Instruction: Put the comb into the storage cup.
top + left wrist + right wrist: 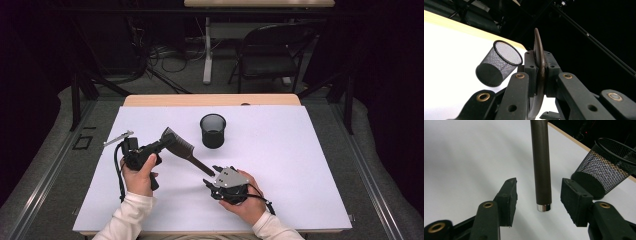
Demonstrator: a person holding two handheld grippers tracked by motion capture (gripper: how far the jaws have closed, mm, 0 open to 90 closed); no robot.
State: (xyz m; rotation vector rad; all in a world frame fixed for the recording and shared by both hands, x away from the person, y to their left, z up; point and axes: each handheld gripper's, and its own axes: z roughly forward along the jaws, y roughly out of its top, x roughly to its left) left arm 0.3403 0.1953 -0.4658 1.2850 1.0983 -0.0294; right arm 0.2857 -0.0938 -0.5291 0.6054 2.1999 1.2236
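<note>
The right gripper [539, 202] had its jaws spread either side of the brush handle's [541, 165] metal-capped end, not touching it. The left gripper [539, 75] was clamped on the brush head [172, 140], holding the hairbrush above the table [300, 165], its long axis running from left-far to right-near. The mesh cup [213, 130] stood just beyond.

Lab-like recording space, dark drapes, floor cables [165, 52], folding chair [272, 50]
</note>
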